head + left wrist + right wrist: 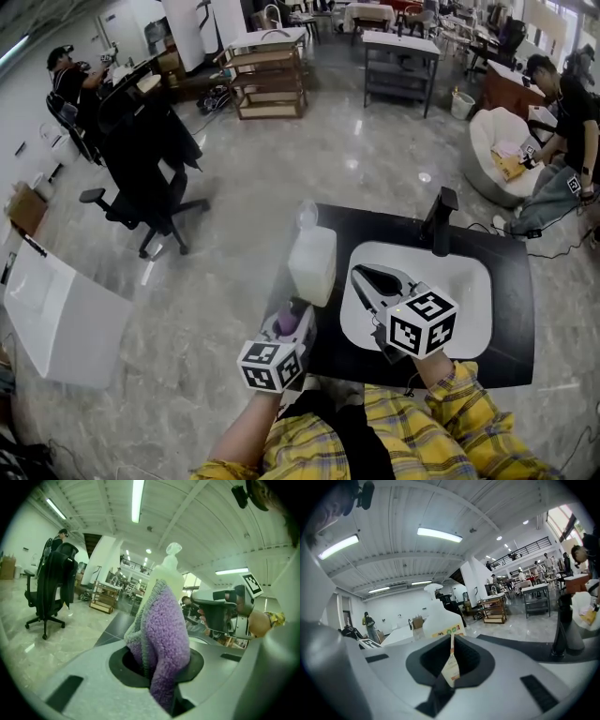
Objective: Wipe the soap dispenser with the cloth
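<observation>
The soap dispenser (312,262), a white pump bottle, stands on the black counter left of the sink. It also shows in the left gripper view (165,576) and the right gripper view (437,618). My left gripper (292,315) is just in front of the bottle, shut on a purple cloth (286,322) that bunches up between the jaws (161,630). My right gripper (364,276) hovers over the sink, to the right of the bottle and apart from it. It is shut, with a small paper tag (451,670) pinched in the jaws.
A white sink (469,281) is set in the black counter (511,319), with a dark faucet (438,221) at its back. A black office chair (141,187) stands on the floor to the left, a white panel (56,319) at the near left. People sit farther off.
</observation>
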Motion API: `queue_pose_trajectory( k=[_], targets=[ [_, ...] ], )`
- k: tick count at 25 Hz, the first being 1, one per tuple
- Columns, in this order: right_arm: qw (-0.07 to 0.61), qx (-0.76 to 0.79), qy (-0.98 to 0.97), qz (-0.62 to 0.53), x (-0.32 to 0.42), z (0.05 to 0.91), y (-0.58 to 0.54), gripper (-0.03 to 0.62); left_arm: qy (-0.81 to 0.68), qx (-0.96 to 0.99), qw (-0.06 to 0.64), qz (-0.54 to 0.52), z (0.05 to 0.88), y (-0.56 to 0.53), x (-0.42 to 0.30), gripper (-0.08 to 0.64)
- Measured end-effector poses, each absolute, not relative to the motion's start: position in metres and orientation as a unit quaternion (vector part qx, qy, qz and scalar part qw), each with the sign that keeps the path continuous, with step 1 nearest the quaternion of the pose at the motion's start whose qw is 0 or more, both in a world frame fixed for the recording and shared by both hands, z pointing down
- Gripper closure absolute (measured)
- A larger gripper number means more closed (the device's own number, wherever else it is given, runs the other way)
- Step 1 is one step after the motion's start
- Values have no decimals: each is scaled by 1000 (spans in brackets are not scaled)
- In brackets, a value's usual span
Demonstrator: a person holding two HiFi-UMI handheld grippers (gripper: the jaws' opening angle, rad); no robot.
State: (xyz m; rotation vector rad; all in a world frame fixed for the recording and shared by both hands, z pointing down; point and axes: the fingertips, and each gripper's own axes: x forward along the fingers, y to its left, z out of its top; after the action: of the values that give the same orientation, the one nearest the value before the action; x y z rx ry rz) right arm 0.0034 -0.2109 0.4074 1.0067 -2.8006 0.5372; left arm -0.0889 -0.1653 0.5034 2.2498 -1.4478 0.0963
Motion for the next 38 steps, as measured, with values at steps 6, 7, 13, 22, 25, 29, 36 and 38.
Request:
queue_pose_trajectory(
  k=[6,7,13,22,25,29,36,38],
  targets=[
    [59,290,-945,137,-6,382,-214,584,-541,820,186,-17,451,-158,-108,500],
    [60,282,-949,129,-9,379,-215,584,-542,821,180,-25,443,-158,-111,500],
    [55,242,-964,96,-28,356,-223,510,-543,824,155,-44,413,-152,-120,500],
    [102,184,-977,33,-70,346,-227,385,-545,824,148,-53,400,-143,-128,500],
    [114,137,-984,9,-80,344,-233,370,-545,824,145,-54,397,-142,-133,500],
    [120,61,-991,1,-88,344,-238,360,-546,824,145,-54,396,-142,-137,500],
    [125,-29,-992,-5,-98,350,-234,360,-543,826,143,-51,397,-140,-143,500],
    [131,-46,-990,-11,-100,350,-234,360,-542,826,143,-49,397,-142,-144,499]
  ],
)
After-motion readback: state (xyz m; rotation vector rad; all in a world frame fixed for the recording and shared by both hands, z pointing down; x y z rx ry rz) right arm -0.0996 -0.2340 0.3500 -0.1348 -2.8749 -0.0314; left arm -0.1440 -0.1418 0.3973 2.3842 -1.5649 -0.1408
